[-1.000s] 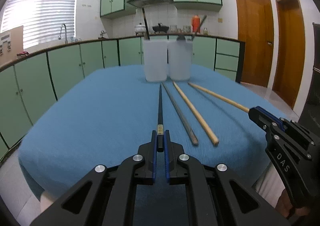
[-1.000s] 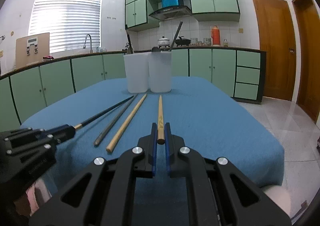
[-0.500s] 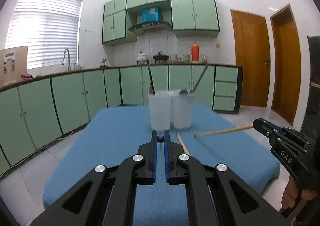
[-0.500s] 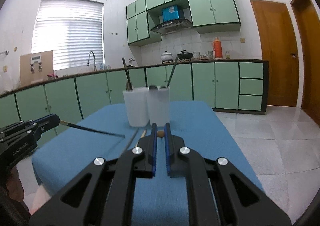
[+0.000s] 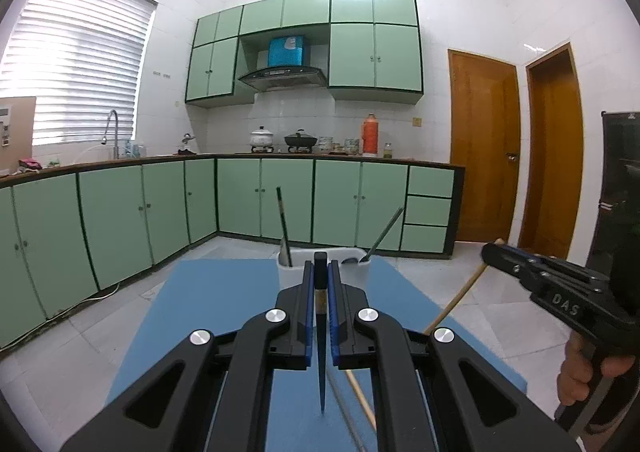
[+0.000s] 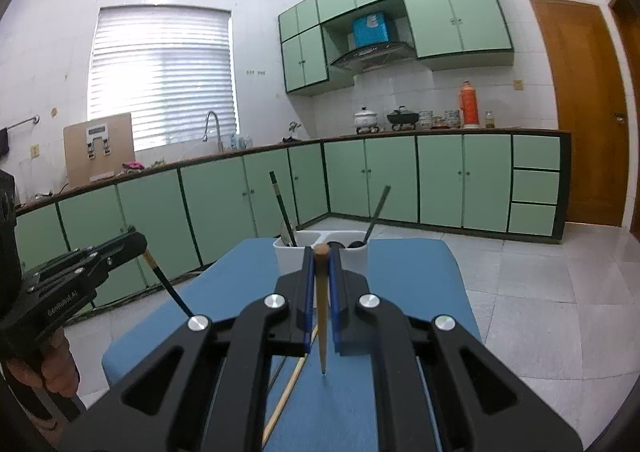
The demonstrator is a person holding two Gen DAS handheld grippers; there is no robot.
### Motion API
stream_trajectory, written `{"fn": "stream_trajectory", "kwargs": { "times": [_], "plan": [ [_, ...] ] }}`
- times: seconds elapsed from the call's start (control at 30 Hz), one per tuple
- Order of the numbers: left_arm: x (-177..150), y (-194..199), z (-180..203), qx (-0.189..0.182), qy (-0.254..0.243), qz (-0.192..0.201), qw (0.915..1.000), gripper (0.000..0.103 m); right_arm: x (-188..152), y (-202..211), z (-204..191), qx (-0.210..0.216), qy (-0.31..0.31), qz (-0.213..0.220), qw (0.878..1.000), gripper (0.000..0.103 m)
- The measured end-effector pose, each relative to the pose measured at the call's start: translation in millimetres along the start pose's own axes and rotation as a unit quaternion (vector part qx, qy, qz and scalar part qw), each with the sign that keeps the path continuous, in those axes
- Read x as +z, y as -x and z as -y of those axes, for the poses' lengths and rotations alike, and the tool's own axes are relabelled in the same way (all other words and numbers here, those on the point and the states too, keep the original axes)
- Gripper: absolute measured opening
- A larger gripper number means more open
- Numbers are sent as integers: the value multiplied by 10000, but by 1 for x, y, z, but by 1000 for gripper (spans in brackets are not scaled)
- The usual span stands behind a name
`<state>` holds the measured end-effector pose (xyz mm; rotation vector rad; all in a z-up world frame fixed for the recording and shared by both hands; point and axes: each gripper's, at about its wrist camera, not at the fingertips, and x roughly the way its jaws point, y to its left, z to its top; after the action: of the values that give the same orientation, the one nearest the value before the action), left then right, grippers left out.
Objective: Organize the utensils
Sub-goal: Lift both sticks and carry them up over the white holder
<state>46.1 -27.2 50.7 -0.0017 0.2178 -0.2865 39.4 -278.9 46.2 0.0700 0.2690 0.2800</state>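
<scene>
My left gripper [image 5: 320,269] is shut on the top end of a black chopstick [image 5: 321,364], which hangs tip-down above the blue table [image 5: 224,312]. My right gripper [image 6: 321,257] is shut on a light wooden chopstick [image 6: 322,324], also hanging tip-down. Each gripper shows in the other's view: right gripper [image 5: 491,254] with its wooden chopstick [image 5: 460,302], left gripper [image 6: 138,242] with its black chopstick [image 6: 168,286]. Two white cups [image 5: 362,274] [image 6: 290,256] stand side by side at the table's far end, beyond both grippers. On the cloth lie a grey chopstick [image 5: 349,418] and a wooden chopstick [image 6: 286,396].
The left cup holds a dark chopstick [image 6: 282,208]; the right cup holds a dark-handled spoon [image 6: 376,212]. Green cabinets [image 5: 280,200] run along the far wall, with wooden doors [image 5: 482,148] to the right. A hand [image 5: 588,372] grips the right tool's handle.
Both grippers have risen well above the table, lifting the black and the wooden chopstick off the cloth. The chopsticks lay flat before and now hang tip-down. The cups look lower and farther.
</scene>
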Motion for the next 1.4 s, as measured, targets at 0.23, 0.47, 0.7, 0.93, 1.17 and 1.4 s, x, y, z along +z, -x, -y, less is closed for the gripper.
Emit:
{"fn": "stream_trajectory", "kwargs": {
  "times": [0.23,0.47,0.7,0.93,1.17,1.4],
  "plan": [
    [20,-7,-4,-191,-9,16,9998,6,26,-9,1,229,19,-186,9996,6],
    [51,-8,-7,-250,-3,354,9991,6,65,-5,-1,456,173,-23,9988,6],
    [99,-25,-4,-239,-64,860,9960,6,131,-8,-3,345,430,489,9973,6],
    [137,-73,0,-62,-142,1249,9920,6,167,-48,7,167,485,634,9967,6],
    [133,-127,-2,127,-131,1268,9918,6,158,-108,27,1,337,265,9991,6],
    [101,-191,-11,322,-99,842,9959,6,126,-161,39,-62,139,-94,9998,6]
  ]
}}
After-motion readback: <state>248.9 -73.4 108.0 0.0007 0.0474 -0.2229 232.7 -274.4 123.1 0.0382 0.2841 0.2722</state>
